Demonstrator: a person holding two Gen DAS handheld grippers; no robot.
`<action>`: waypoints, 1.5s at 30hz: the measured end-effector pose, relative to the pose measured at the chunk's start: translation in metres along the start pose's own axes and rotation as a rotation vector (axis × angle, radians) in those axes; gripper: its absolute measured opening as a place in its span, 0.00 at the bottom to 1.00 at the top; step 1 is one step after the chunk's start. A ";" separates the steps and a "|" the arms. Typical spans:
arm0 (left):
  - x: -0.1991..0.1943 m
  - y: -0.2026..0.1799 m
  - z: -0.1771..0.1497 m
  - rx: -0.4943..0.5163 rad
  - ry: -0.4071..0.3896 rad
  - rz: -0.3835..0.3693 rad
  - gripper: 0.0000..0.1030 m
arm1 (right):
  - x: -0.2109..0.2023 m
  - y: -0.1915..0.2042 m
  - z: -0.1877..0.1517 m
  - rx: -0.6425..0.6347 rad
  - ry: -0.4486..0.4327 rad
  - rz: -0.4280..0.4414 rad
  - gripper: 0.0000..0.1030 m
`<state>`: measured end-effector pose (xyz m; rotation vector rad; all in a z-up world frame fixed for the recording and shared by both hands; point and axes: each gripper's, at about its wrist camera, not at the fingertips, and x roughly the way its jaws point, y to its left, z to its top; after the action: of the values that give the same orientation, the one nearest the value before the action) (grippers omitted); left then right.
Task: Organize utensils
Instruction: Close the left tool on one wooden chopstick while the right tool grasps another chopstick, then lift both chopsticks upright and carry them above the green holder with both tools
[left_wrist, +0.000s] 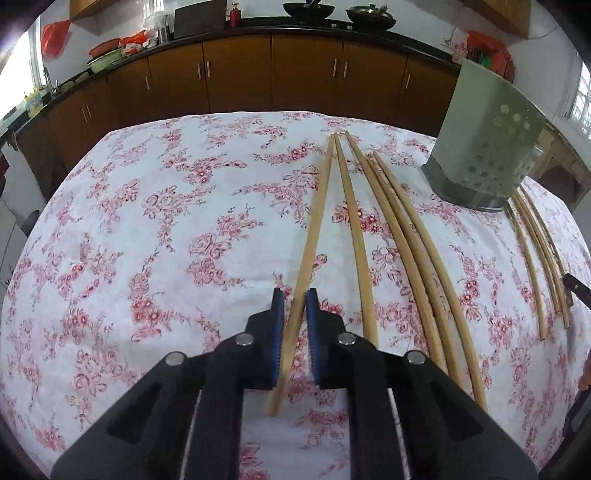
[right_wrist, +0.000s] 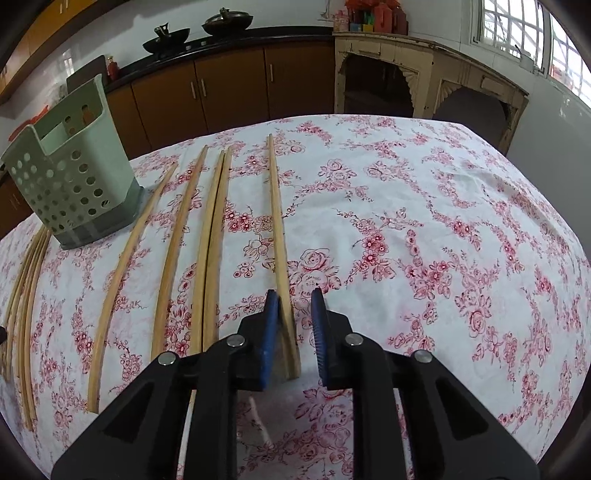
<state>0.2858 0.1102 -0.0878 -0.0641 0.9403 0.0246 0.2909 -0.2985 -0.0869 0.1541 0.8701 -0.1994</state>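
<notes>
While both grippers straddle pale wooden chopsticks lying near-to-far on the floral tablecloth (left_wrist: 166, 221), I see my left gripper (left_wrist: 294, 302) parted around one chopstick (left_wrist: 314, 221), my right gripper (right_wrist: 294, 304) parted around another (right_wrist: 277, 221); the perforated green plastic holder (left_wrist: 484, 147) stands far between them.

Left view: holder (left_wrist: 484, 147) hides far ends of the right chopstick bunch (left_wrist: 535, 258); dark object (left_wrist: 576, 286) cut by right edge, unidentifiable. Right view: left tongs pad (right_wrist: 269, 332) covers part of nearest chopstick (right_wrist: 277, 221); far counter items (right_wrist: 369, 16) too small.
</notes>
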 end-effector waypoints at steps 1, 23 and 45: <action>-0.002 0.000 -0.002 0.004 -0.002 -0.009 0.17 | 0.000 0.000 0.000 -0.001 -0.004 0.000 0.19; -0.010 -0.001 -0.020 0.151 -0.027 -0.029 0.24 | -0.002 -0.001 -0.002 -0.033 -0.003 0.018 0.19; -0.076 -0.005 -0.005 0.150 -0.158 -0.023 0.08 | -0.067 -0.022 0.008 -0.004 -0.189 0.118 0.07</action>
<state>0.2371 0.1056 -0.0295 0.0647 0.7807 -0.0617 0.2491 -0.3145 -0.0317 0.1796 0.6707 -0.1001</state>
